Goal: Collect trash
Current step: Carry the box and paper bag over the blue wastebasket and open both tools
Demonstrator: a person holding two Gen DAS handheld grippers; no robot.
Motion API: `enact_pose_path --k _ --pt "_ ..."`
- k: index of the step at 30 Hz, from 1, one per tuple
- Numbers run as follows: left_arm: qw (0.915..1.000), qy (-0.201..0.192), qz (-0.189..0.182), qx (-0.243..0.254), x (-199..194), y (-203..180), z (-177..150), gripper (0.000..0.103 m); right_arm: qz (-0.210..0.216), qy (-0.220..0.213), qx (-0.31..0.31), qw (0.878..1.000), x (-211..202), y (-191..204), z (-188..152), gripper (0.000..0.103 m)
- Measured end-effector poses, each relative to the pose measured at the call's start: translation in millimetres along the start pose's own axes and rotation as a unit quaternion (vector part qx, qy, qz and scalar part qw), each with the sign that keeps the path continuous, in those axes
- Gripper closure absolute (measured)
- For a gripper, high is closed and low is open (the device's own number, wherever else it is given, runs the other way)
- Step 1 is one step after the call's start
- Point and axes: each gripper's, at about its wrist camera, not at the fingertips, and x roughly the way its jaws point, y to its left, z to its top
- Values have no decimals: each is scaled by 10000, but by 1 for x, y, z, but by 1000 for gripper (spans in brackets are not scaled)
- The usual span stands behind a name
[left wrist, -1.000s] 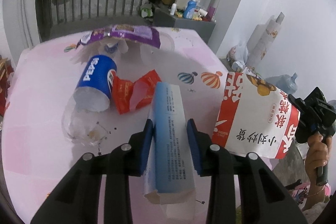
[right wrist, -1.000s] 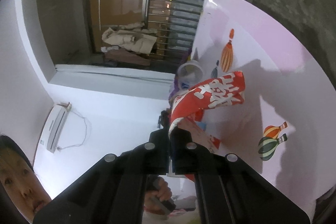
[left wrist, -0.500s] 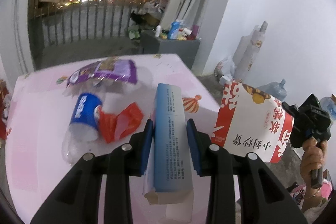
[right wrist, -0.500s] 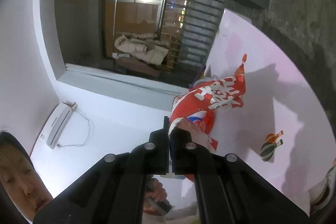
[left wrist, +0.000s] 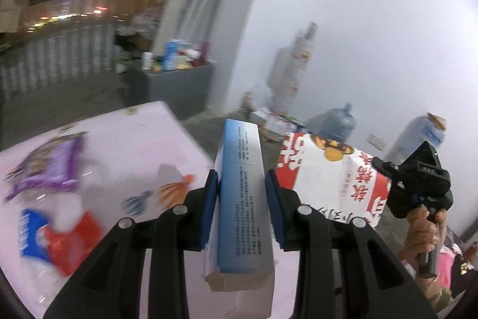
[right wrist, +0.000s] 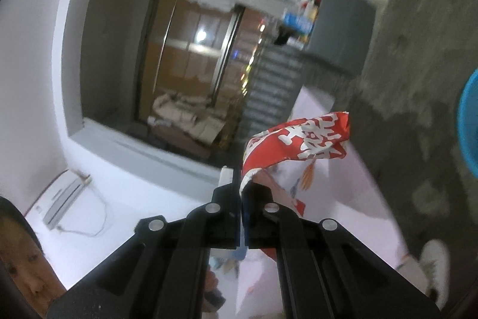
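Fingers [left wrist: 211,193] around blue carton [left wrist: 242,193], flap open.

A long blue-and-white cardboard box [left wrist: 240,199] stood clamped lengthwise; a red-and-white snack bag [left wrist: 331,178] hung pinched. A purple wrapper [left wrist: 47,166], blurred, apparently lay on the pink desk [left wrist: 134,133].
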Motion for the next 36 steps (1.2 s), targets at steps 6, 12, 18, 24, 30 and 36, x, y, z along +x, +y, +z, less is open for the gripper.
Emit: enact_pose_path --k 6,12,18,24,30,36 --pt "9963 500 -695 116 79 -44 18 72 -779 -673 -121 9946 -35 -13 16 103" --pt "9871 1265 -934 312 165 -88 14 72 -1639 -1126 248 9797 -51 -54 25 102" --pt "9717 2119 -964 408 251 -127 -9 71 -2522 -1285 848 9554 -52 -112 36 102" --pt "9583 2649 -891 599 320 -154 -29 71 -2866 -1413 1574 9344 -58 -173 55 101" --pt "9477 3024 -741 706 380 -169 -51 70 -3168 -1535 2128 9115 -53 -221 72 95" --pt "9455 3192 -354 545 418 -170 -64 45 -3710 -1153 2440 8886 -39 -292 80 40"
